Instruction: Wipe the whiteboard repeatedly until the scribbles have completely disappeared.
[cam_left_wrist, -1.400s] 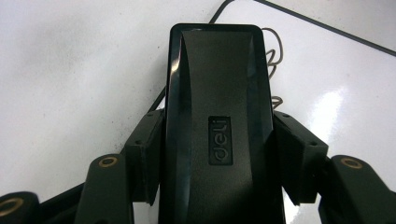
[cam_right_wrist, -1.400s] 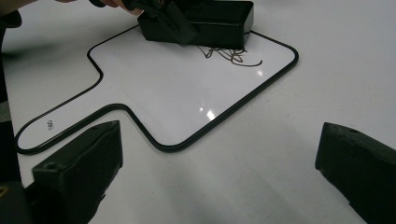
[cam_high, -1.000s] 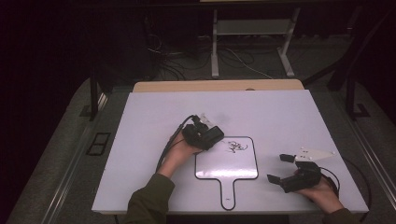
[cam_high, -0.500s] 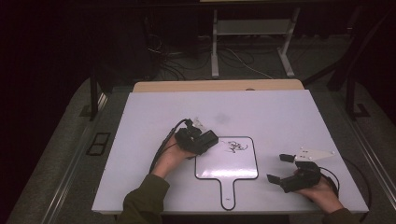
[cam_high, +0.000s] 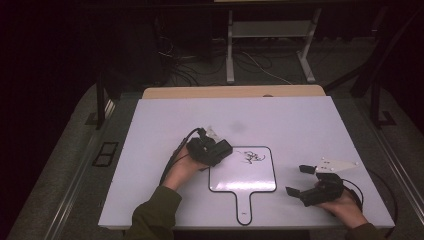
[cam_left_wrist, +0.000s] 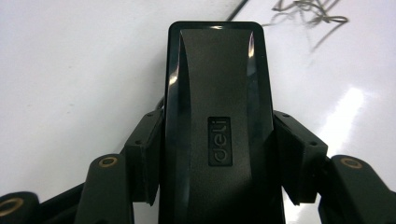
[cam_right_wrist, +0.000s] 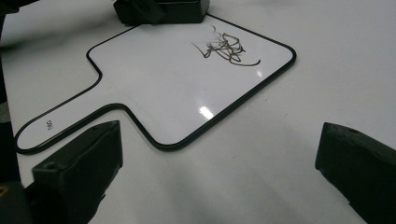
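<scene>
A black "deli" whiteboard eraser (cam_left_wrist: 217, 135) is clamped between the jaws of the left gripper (cam_high: 215, 150), pads pressed on both long sides. The eraser is held at the upper left corner of the paddle-shaped whiteboard (cam_high: 250, 177), just left of the black scribble (cam_high: 252, 157). The whiteboard lies flat on the white table (cam_high: 300, 120), handle toward the person's edge. The scribble (cam_right_wrist: 226, 49) is seen in the board's upper part; the rest of the board surface is bare. The right gripper (cam_high: 304, 181) is held off the board's right edge, well apart from the eraser, jaws wide apart with nothing between them. Cables are seen trailing from both grippers. Free tabletop is left beyond the board and at both sides.
</scene>
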